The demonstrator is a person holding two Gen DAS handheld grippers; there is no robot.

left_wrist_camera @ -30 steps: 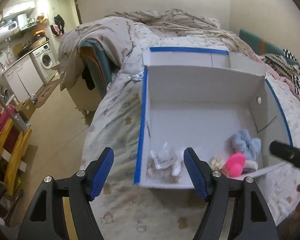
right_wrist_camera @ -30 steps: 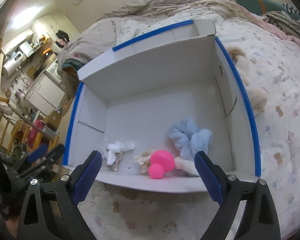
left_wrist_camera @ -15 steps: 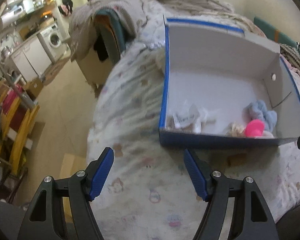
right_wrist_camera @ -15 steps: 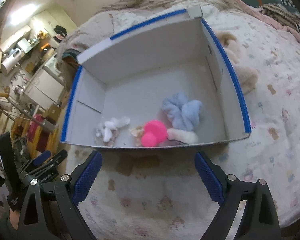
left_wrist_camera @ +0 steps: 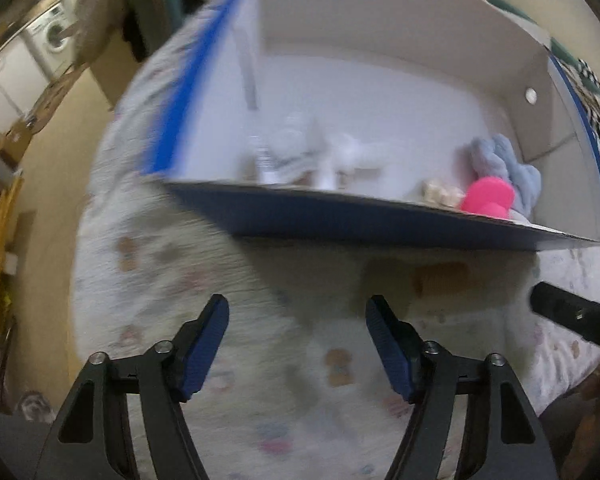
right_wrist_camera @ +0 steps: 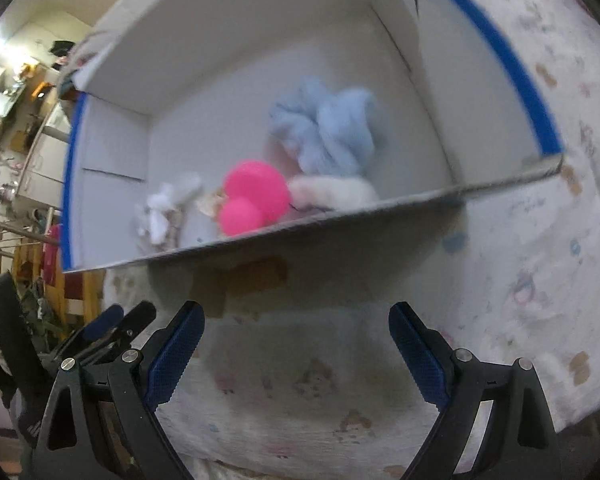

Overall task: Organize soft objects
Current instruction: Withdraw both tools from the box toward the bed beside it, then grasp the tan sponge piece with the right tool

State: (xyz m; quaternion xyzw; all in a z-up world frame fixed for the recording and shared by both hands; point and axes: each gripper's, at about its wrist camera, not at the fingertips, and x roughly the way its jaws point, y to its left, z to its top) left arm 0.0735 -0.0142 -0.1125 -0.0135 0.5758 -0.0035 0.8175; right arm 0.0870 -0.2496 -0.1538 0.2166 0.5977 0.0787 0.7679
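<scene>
A white cardboard box with blue taped edges [left_wrist_camera: 380, 224] [right_wrist_camera: 380, 208] lies on a patterned bedspread. Inside it lie a pink soft toy [left_wrist_camera: 486, 198] [right_wrist_camera: 256, 196], a light blue fluffy item [left_wrist_camera: 500, 164] [right_wrist_camera: 328, 128], a white fluffy piece [right_wrist_camera: 332, 194], a small beige item [left_wrist_camera: 440, 194] and a white bundle [left_wrist_camera: 320, 156] [right_wrist_camera: 164, 208]. My left gripper [left_wrist_camera: 298, 336] is open and empty, low over the bedspread in front of the box. My right gripper [right_wrist_camera: 296, 344] is open and empty there too. Both views are blurred.
The bedspread [left_wrist_camera: 220, 280] [right_wrist_camera: 540, 260] drops off at the left to a floor. A washing machine [left_wrist_camera: 52, 36] and kitchen units stand far left. Yellow wooden furniture [left_wrist_camera: 0, 248] is at the left edge. My right tool shows in the left wrist view [left_wrist_camera: 572, 316].
Both grippers have drawn back and dropped low from above the box to the bedspread in front of it. The box now shows from a flatter angle. Both stay open.
</scene>
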